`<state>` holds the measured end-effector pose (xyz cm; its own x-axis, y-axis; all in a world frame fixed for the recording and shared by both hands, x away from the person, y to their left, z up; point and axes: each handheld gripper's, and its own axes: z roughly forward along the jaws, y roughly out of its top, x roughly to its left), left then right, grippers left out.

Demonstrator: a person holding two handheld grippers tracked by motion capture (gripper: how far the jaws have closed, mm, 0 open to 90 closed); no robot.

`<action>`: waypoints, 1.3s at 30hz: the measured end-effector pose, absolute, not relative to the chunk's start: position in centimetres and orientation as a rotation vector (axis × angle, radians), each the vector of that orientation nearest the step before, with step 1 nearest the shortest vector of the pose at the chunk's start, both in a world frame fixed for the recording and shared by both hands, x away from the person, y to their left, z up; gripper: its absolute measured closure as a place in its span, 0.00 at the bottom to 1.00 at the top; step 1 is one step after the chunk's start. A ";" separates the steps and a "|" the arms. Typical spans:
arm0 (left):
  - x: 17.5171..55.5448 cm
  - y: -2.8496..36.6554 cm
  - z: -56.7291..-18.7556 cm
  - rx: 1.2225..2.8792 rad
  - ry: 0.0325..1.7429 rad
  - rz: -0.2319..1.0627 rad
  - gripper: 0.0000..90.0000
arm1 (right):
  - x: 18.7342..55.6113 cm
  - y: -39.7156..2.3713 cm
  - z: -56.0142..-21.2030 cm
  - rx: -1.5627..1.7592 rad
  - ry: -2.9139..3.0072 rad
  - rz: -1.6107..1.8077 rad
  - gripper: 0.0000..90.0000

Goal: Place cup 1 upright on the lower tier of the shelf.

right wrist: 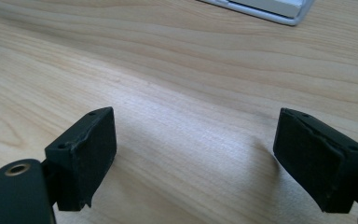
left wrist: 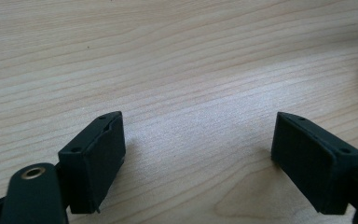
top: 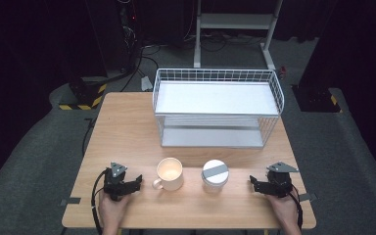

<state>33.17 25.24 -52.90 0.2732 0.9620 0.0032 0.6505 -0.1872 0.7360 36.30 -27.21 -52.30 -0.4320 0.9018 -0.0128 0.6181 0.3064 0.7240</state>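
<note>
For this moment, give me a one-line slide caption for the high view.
Left gripper and right gripper, jaws open, flank a mug and lidded jar before a wire rack.

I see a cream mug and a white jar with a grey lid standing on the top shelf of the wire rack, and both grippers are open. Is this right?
Not quite. In the high view the cream mug and the white jar stand on the wooden table in front of the wire rack, not on its top shelf. Left gripper and right gripper are indeed open.
</note>
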 end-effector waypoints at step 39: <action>33.2 25.2 -52.9 1.911 1.456 0.643 0.20 | 32.0 -23.4 -51.2 1.126 2.280 1.196 0.14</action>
<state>33.17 25.22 -52.92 0.2657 0.9641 -0.0003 0.6490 -0.1786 0.7395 31.98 -23.43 -51.23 -0.6331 0.7710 0.0682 0.4943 0.3349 0.8022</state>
